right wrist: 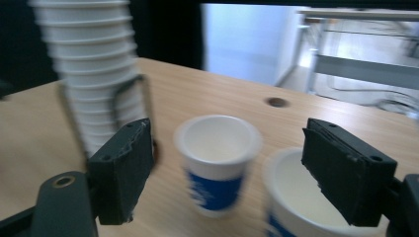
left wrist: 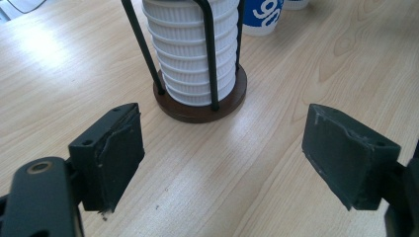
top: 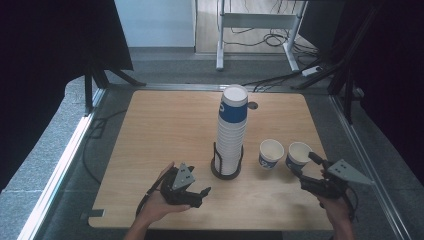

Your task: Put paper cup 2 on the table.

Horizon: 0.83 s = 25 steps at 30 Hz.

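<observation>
A tall stack of white paper cups (top: 231, 135), its top one banded blue, stands in a black wire holder (top: 226, 172) on a round dark base at the table's middle. Two single blue-and-white cups stand upright to its right, one (top: 271, 152) beside the other (top: 298, 154). My left gripper (top: 202, 196) rests low near the front edge, left of the holder, open and empty. In the left gripper view the stack (left wrist: 190, 49) lies just beyond those jaws (left wrist: 222, 153). My right gripper (top: 305, 165) hovers open at the right cup (right wrist: 296, 197), with the other cup (right wrist: 217, 148) farther ahead.
The wooden table (top: 165, 130) has a small round hole (top: 252, 105) at its far edge behind the stack. Black curtains flank both sides. A white desk frame and cables sit on the floor beyond. Bare wood spreads across the table's left half.
</observation>
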Available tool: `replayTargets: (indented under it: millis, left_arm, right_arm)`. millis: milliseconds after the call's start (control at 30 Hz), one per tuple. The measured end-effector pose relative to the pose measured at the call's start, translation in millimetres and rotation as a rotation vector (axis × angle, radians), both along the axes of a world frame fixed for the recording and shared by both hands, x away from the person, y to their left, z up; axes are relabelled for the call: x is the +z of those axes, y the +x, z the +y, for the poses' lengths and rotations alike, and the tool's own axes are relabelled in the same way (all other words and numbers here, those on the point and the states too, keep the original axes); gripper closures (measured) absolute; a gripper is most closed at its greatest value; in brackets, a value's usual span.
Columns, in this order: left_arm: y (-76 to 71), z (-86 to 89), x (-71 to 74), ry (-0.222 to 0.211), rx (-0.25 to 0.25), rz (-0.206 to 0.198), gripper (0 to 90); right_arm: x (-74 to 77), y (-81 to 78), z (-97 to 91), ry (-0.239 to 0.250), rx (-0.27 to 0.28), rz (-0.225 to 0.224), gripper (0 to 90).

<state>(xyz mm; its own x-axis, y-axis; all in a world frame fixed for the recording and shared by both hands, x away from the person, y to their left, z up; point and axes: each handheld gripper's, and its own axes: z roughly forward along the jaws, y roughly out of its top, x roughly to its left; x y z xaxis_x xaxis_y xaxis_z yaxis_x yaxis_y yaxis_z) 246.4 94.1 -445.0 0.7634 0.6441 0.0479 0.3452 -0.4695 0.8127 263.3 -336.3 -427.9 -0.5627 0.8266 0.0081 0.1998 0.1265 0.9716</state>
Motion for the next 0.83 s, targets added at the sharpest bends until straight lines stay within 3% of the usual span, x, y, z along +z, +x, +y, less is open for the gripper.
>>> replayTargets:
  millis: [133,267,533,833]
  left_arm:
    - [0.0,0.1,-0.5,0.003,-0.002,0.000,16.1]
    - [0.4,0.8,-0.8,-0.001,0.001,0.001,16.1]
    - [0.3,0.4,-1.6,0.004,0.000,0.003,16.1]
    - [5.5,1.7,-1.1,-0.008,0.015,0.012,16.1]
  right_arm:
    - [-4.9,3.1,32.6,-0.009,0.125,0.024,21.4]
    - [-17.7,8.4,60.3,-0.036,0.207,0.068,21.7]
    - [-34.6,12.8,89.3,-0.095,0.270,0.121,21.0]
    - [-30.5,13.2,84.4,-0.069,0.273,0.097,21.0]
